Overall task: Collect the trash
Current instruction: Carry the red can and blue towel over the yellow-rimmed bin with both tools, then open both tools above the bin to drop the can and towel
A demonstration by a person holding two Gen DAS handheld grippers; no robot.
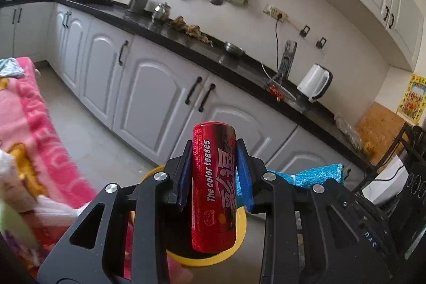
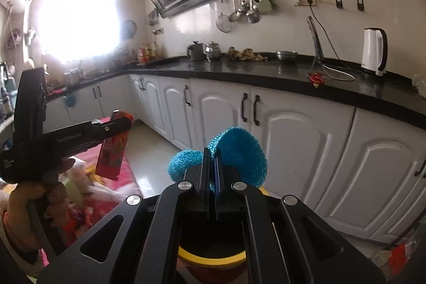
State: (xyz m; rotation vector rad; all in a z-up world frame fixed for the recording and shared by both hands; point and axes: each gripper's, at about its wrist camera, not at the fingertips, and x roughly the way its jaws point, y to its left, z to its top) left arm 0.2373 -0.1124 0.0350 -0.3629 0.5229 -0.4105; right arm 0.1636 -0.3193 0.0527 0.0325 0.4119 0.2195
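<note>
We held the left gripper (image 1: 213, 172) with its blue pads (image 1: 244, 175) pressed against both sides of a red cylindrical tube (image 1: 213, 188), printed "The color teases". The tube stood roughly upright between the fingers, its lower end over the dark mouth of a yellow-rimmed bin (image 1: 213, 261) below. In the right wrist view the same tube (image 2: 113, 148) appeared at left, gripped near its top and tilted, with a hand (image 2: 29, 206) around the left tool's handle.

The right gripper (image 2: 211, 164) had its jaws drawn together on a blue knitted cloth (image 2: 239, 151), which bulged out on either side of the fingers. It also sat above the yellow rim (image 2: 213, 258). From the left wrist view, the cloth (image 1: 319, 173) showed just right of the tube.

Behind ran a black countertop (image 2: 266, 71) over white cabinets (image 2: 293, 129), with a white kettle (image 2: 374, 51). A pink blanket (image 1: 34, 129) lay at left.
</note>
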